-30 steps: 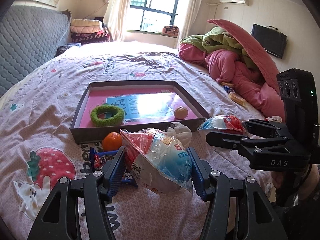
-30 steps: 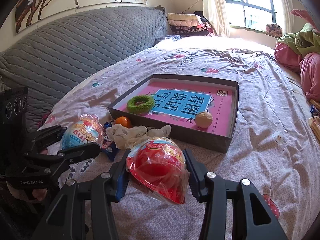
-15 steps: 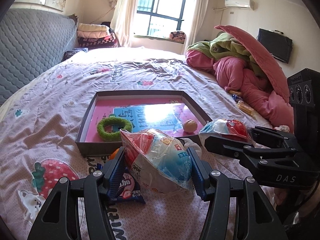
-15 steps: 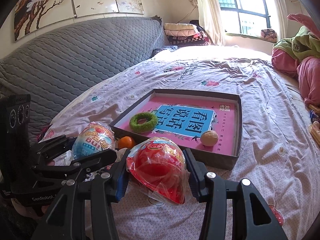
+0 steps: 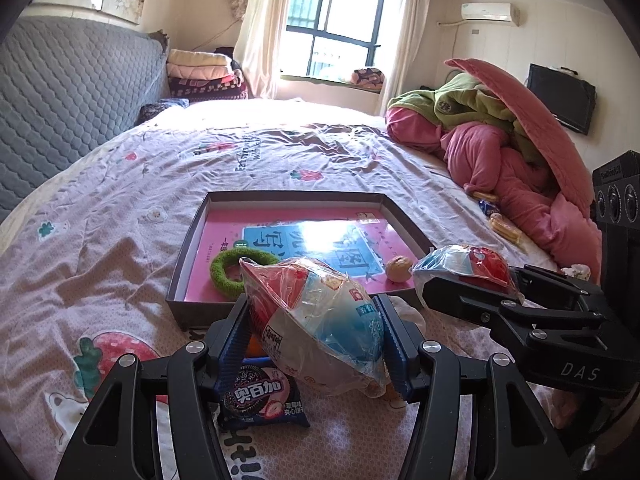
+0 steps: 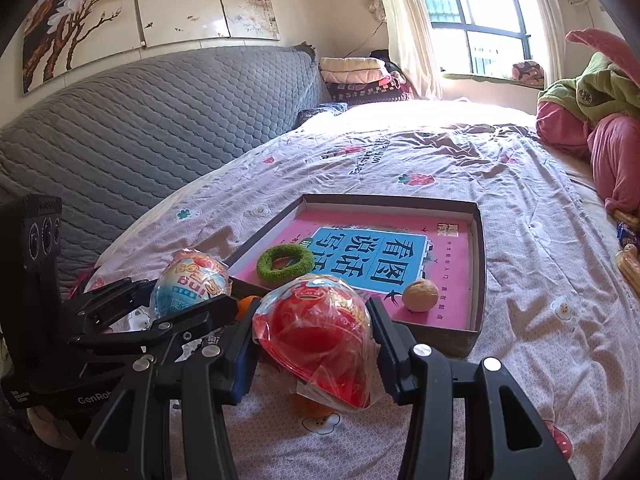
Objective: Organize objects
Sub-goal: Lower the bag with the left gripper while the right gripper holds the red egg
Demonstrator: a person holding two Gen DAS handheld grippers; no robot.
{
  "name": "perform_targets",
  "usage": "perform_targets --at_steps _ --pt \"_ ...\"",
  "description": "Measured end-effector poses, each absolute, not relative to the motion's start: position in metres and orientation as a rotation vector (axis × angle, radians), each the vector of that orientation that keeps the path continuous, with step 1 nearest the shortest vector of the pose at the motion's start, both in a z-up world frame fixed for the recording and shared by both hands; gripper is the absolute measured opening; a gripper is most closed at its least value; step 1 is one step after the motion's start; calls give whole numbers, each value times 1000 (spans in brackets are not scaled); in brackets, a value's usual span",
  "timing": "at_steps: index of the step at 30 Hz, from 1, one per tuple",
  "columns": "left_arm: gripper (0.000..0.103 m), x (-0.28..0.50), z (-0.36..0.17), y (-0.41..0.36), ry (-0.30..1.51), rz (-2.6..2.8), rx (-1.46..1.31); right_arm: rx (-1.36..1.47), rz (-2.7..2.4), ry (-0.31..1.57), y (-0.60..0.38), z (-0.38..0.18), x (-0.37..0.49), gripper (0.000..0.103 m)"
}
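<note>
The left gripper [image 5: 316, 334] has its fingers [image 5: 236, 332] clamped on a plastic-wrapped blue-and-white egg toy [image 5: 320, 320], held above the bed [image 5: 120, 208] just short of the near edge of the shallow box [image 5: 188, 240]. The right gripper [image 6: 312, 336] has its fingers [image 6: 384, 340] clamped on a wrapped red egg toy [image 6: 316, 332], also just short of the box's near edge.

Inside the box lie a pink book [image 6: 448, 256], a green ring [image 6: 285, 263] near the near left corner, and a walnut [image 6: 420, 295] toward the near right.

Only the left wrist view shows the cookie packet [image 5: 260, 398] lying on the bed under the gripper, and the pile of pink and green bedding [image 5: 512, 152] at the bed's far right. Only the right wrist view shows the blue egg's printed face and the paintings [image 6: 140, 4] above the grey headboard [image 6: 140, 120].

An orange [image 6: 245, 306] peeks out between the two grippers, mostly hidden. A white cloth [image 5: 408, 312] behind the left gripper's fingers is largely covered. The person's hands are hard to make out.
</note>
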State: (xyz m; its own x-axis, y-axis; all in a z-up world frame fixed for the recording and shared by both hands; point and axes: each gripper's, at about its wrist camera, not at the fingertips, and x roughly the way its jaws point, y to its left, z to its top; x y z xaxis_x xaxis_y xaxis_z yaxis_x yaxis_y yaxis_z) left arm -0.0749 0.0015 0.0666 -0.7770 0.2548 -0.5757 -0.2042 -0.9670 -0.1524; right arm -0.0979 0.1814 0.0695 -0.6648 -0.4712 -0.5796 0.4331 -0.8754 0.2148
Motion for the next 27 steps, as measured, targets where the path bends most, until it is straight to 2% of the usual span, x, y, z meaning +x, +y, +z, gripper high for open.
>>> perform_targets --at_steps 27 --pt "61 -106 76 -17 -199 2874 -880 861 -2568 -83 164 71 -120 50"
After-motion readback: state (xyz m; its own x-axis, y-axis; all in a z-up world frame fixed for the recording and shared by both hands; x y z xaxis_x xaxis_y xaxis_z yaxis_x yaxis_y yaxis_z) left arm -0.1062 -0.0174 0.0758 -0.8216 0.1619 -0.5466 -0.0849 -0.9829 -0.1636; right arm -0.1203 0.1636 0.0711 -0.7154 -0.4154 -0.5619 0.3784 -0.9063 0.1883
